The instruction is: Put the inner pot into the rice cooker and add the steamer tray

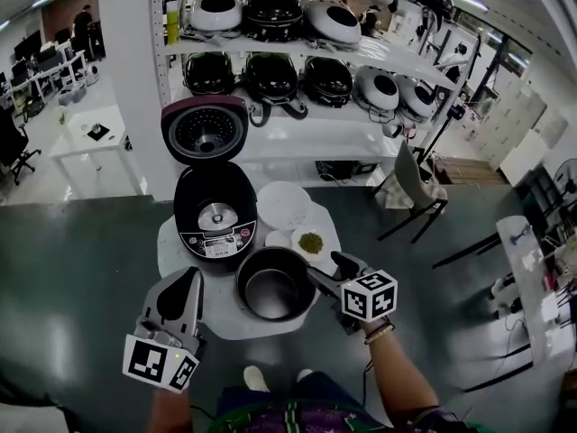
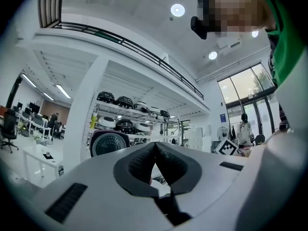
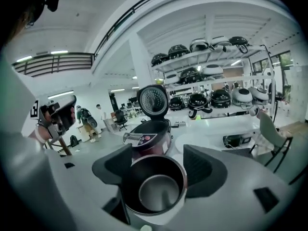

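One open black rice cooker [image 1: 215, 216], one dark metal inner pot [image 1: 274, 283]. Right gripper [image 1: 329, 271] tilts down, jaws apart at the pot. Left gripper [image 1: 185, 287] level, closed, empty.

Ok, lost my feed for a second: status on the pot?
Left gripper shut, empty. Right gripper open, inner pot between jaws, ungripped. Pot on table; rice cooker open, nothing between them.

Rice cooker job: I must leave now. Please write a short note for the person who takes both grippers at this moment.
Left gripper: jaws shut, empty.
Right gripper: jaws open at the inner pot, no grip yet.
The pot stands on the table in front of the open rice cooker; the white steamer tray lies right of the cooker.
Done: lid is open, nothing more.
Left: grip pot, put it in cooker, add tray.
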`<state>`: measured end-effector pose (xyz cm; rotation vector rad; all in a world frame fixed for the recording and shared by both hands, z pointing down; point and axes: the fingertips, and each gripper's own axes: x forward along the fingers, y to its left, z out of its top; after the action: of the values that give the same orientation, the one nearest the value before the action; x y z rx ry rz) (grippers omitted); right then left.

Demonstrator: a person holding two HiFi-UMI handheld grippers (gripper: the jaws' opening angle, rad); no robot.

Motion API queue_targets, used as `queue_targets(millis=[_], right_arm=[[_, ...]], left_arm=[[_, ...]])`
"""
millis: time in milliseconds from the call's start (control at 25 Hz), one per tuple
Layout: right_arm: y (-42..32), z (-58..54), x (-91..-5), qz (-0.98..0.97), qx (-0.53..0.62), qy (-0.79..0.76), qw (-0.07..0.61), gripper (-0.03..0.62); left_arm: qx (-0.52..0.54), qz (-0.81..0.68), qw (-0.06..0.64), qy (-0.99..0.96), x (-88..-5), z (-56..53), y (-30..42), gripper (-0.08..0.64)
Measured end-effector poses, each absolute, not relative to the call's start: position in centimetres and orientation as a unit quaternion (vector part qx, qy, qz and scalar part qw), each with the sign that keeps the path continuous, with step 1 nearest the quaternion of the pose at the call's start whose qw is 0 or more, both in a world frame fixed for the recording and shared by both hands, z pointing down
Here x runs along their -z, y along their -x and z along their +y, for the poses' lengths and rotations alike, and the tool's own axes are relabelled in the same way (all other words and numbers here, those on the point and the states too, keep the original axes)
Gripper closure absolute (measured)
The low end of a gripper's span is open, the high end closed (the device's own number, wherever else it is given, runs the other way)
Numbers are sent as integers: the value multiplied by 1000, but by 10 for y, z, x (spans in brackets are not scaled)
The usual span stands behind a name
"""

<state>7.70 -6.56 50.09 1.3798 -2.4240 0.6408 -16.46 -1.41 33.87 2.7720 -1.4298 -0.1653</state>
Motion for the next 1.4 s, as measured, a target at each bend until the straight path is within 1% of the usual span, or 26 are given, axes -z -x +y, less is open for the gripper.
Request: queue_targets(millis=[160,440,880,1200,1240,1280,1320,1400], right_arm=[[-82,-78,-547,-823,-251,-478,176,275],[-91,-102,-617,-809,-293,-461,219,282],[-96,-124,-699,-791,-357,-426,253,299],[-95,-132,-739,-779,-381,-410,282,308],[-96,-132,-741,-775,-385,-411,286,324],[-97,-132,-742,-771,-387,-414,292,387],[-98,-133,-742,-766,-383,-418,303,484],[-100,-135,-743,-761,-348,-426,345,546]], left_arm=[[51,-456,21,-888,-349,-23,164,541],[38,-468,32,-882,-368,-41,153,540],[12,-491,50,-870,-386,-64,132,541],[-6,-506,61,-860,-403,-74,128,541],[-8,-508,62,-859,-403,-75,128,541],[-8,-509,63,-859,-403,-76,127,540],[-7,-510,65,-858,-403,-77,127,540],[-3,-513,69,-856,-405,-80,127,541]])
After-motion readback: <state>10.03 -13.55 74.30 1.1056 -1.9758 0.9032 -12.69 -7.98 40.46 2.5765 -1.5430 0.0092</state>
